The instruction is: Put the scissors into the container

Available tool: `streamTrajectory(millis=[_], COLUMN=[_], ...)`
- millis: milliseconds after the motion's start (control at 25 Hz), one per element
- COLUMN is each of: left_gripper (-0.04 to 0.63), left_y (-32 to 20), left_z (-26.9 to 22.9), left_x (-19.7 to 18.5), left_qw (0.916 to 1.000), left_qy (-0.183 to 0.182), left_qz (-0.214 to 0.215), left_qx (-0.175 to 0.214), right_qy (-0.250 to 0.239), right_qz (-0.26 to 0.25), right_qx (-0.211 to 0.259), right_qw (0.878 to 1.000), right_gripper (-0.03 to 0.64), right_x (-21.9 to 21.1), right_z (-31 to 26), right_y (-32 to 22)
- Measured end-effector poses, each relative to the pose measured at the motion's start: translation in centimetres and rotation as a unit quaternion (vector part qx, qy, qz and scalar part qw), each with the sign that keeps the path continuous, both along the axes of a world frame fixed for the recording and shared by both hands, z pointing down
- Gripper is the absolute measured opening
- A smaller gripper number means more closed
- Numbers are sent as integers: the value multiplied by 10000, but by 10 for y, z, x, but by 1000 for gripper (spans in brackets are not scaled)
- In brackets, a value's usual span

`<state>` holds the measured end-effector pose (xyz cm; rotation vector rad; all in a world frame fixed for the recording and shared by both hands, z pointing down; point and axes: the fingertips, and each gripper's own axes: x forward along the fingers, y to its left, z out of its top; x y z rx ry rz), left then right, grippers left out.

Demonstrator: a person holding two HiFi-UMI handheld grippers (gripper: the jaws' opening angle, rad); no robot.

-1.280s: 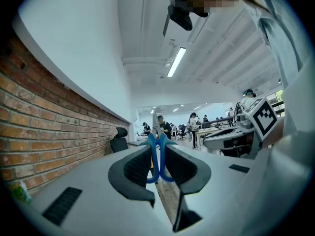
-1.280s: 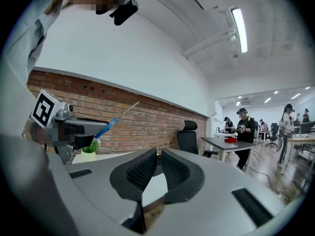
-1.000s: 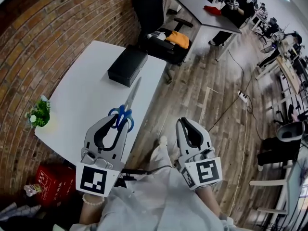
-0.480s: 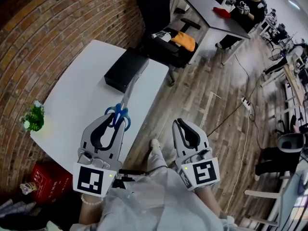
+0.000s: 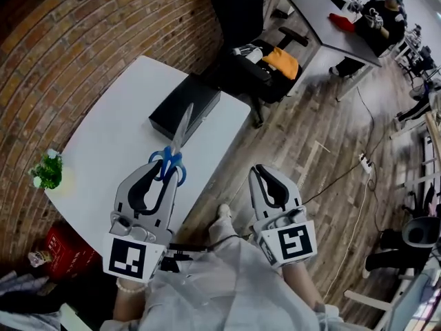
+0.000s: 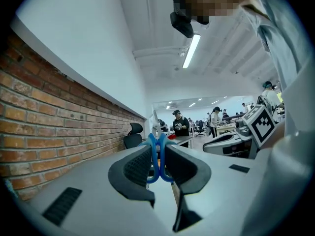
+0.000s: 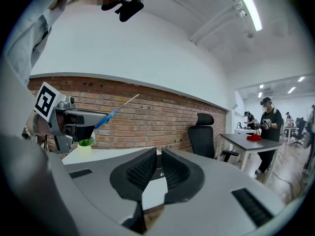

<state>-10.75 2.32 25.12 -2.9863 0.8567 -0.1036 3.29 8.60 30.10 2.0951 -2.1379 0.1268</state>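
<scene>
The left gripper (image 5: 165, 172) is clamping the scissors (image 5: 178, 138) by their blue handle loops, holding the long silver blades above the white table (image 5: 110, 143) toward the black container (image 5: 201, 95), while the right gripper (image 5: 265, 176) is hanging nearly closed, empty.

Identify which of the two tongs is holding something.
The left tongs: they are shut on the blue-handled scissors, while the right tongs are shut on nothing.
</scene>
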Motion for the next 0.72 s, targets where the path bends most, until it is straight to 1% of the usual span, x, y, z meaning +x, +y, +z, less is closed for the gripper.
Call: streamTrajectory(millis=[280, 360, 440, 520, 720], left_gripper=[104, 104, 104, 104, 104], left_y=[-28, -37, -46, -55, -65], left_z=[7, 5, 4, -2, -8], left_x=[40, 50, 60, 70, 86], left_qw=[9987, 9978, 9967, 9955, 9929], left_qy=[-100, -115, -108, -154, -200], left_qz=[-496, -651, -810, -927, -1158], left_qx=[0, 51, 2, 84, 153], right_qy=[-78, -79, -79, -89, -100], right_qz=[-431, -592, -739, -866, -1115], right_qx=[-49, -97, -170, -227, -256], right_qw=[9990, 9982, 9971, 9959, 9934], right_gripper=[58, 58, 58, 58, 58], right_x=[48, 59, 71, 83, 99], right_z=[10, 12, 14, 14, 14], right_y=[-38, -49, -59, -71, -91])
